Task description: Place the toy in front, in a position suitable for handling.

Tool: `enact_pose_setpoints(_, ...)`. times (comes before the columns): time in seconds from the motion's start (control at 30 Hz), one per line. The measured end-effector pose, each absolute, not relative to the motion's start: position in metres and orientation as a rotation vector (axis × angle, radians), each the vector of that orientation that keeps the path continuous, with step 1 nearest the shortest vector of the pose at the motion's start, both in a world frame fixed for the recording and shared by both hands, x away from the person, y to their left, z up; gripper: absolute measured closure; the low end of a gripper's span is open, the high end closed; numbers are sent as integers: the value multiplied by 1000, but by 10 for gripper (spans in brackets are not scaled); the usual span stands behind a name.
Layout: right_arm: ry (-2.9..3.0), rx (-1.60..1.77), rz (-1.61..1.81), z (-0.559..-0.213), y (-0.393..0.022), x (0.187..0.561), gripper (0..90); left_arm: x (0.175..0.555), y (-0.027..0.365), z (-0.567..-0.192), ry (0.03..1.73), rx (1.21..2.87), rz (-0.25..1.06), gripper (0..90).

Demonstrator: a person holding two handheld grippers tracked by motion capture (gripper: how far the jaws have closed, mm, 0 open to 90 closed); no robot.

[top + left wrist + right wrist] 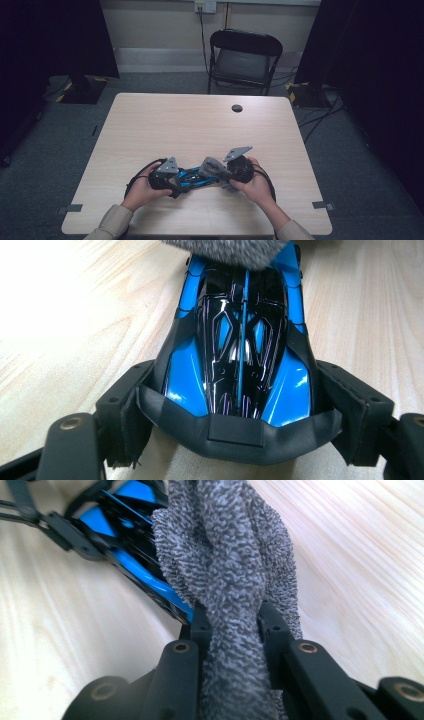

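Both grippers engaged; left gripper [240, 427] jaws clamp blue toy car [240, 340] between fingers; right gripper [232, 630] pinches grey cloth [230, 555], draped ahead of its fingertips onto car.

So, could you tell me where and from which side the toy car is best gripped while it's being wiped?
Grip the toy car across its wide end, one jaw on each flank, coming in level along its length, as the left gripper does now. The flanks there are broad and roughly parallel, so the pads probably seat well, and the other end stays free for the cloth in the right gripper.
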State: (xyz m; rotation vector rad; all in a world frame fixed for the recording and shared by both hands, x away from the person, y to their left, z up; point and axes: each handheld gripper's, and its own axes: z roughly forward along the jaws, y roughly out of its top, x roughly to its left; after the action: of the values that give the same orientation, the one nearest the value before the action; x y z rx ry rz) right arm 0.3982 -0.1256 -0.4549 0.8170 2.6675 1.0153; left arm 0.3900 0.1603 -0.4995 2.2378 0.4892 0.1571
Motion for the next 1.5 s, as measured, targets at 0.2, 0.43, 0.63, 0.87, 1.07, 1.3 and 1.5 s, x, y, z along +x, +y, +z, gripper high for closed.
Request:
enact_pose_setpoints(0.2, 2650, 865, 986, -460, -140, 401, 751, 390, 160, -500, 490, 2237, 156, 228)
enact_pose_setpoints(0.43, 2606, 831, 1106, -444, -140, 393, 750, 390, 160, -500, 490, 2238, 157, 228)
enact_pose_setpoints(0.63, 2683, 636, 1118, -431, -92, 379, 748, 390, 160, -499, 490, 2238, 161, 228)
enact_pose_setpoints(0.87, 2738, 573, 1081, -446, -65, 375, 740, 389, 160, -499, 493, 2237, 163, 227)
enact_pose_setpoints(1.07, 2737, 576, 1065, -448, -66, 375, 743, 389, 160, -500, 497, 2236, 164, 227)
enact_pose_setpoints(1.3, 2709, 631, 1056, -449, -82, 377, 744, 389, 160, -499, 498, 2237, 166, 227)
enact_pose_setpoints(1.5, 2678, 703, 1044, -452, -103, 380, 744, 389, 160, -499, 500, 2236, 162, 228)
